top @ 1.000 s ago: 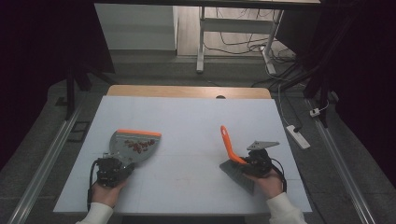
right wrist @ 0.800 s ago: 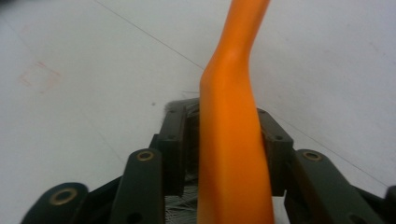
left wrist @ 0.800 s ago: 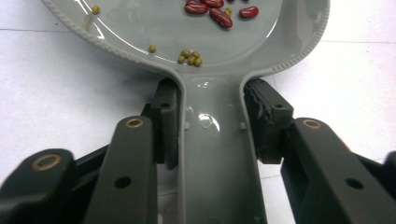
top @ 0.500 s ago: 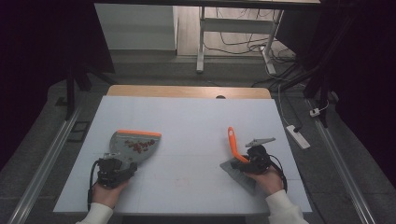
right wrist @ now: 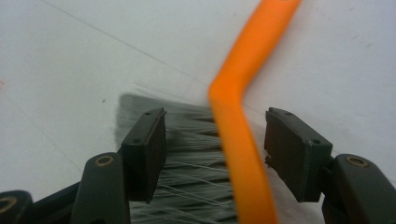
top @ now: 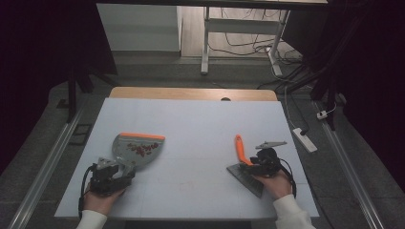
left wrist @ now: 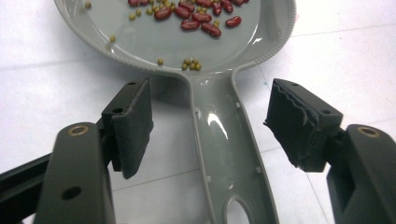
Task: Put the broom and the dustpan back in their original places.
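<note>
Table (top: 191,119): white top; every place below is given relative to it.

Dustpan (top: 136,149): grey with an orange lip, lying flat on the table's left half. Red beans (left wrist: 196,14) and small yellow grains rest in its tray. Its handle (left wrist: 229,154) runs toward me, between my left jaws.

Brush (top: 246,169): orange handle (right wrist: 243,116), grey bristles (right wrist: 187,140), lying on the table's right half, near its front edge.

Left gripper (left wrist: 210,126): my hand holds it low and near level at the table's front left. Jaws have just been opening and stand apart, pads clear of the dustpan handle on both sides.

Right gripper (right wrist: 215,149): held low at the table's front right. Jaws have just been opening, now wide, straddling the brush handle without touching it.

Step, as I judge it: sweeping done, both tools set down and released. Next move calls for drawing both grippers straight back without nudging either handle.
</note>
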Tool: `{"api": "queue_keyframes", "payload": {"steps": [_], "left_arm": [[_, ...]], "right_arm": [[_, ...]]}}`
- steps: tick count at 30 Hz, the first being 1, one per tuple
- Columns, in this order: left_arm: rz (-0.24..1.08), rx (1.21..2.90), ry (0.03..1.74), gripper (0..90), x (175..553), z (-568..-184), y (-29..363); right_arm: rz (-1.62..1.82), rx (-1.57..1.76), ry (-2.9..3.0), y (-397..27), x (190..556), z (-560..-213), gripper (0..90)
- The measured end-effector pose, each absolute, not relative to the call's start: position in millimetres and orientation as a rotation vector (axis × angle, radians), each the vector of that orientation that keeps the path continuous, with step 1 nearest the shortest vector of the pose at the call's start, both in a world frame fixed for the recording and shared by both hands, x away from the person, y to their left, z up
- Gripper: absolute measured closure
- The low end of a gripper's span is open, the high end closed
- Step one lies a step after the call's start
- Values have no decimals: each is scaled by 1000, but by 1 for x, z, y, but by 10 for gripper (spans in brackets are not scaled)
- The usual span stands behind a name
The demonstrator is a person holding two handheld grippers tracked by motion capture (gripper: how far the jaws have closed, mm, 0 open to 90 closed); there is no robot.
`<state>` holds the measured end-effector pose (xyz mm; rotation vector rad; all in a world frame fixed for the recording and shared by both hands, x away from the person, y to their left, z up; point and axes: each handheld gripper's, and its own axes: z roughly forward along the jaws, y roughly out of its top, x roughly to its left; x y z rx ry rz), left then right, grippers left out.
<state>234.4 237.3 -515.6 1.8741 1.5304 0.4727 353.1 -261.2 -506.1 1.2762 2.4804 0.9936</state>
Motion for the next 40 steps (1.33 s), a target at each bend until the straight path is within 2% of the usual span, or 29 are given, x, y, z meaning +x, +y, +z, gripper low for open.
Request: {"api": "queue_keyframes", "payload": {"steps": [5,18,27,40], "left_arm": [[504,1952,1422,318,230,-509,235],[375,2062,1164,306,251,-499,227],[312,2114,1078,306,256,-502,221],[289,2108,1093,301,254,-502,223]], "right_arm": [[1010,1236,2468,-262,349,-503,394],[1172,1012,2467,-255,328,-490,412],[1194,919,2492,-247,319,-498,411],[1235,885,2452,-252,313,-496,412]]}}
